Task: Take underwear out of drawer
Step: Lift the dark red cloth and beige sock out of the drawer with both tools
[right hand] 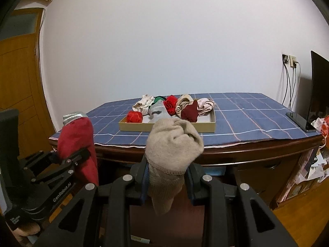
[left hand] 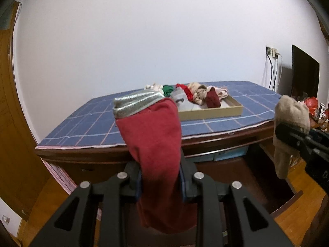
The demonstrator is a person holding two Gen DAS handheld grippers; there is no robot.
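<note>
My left gripper (left hand: 160, 182) is shut on red underwear (left hand: 153, 142) with a silver-grey waistband, held up in front of the desk; it also shows in the right wrist view (right hand: 79, 144). My right gripper (right hand: 166, 180) is shut on a beige garment (right hand: 174, 146), also seen at the right of the left wrist view (left hand: 291, 119). The open drawer (left hand: 287, 203) lies low under the desk edge, its inside mostly hidden.
A wooden desk with a blue checked cloth (right hand: 246, 119) carries a shallow cardboard tray (right hand: 205, 126) heaped with several rolled garments. A dark screen (right hand: 318, 86) and a phone (right hand: 300, 121) stand at the right. A wooden door (right hand: 18, 82) is at the left. Clutter lies on the floor at the right.
</note>
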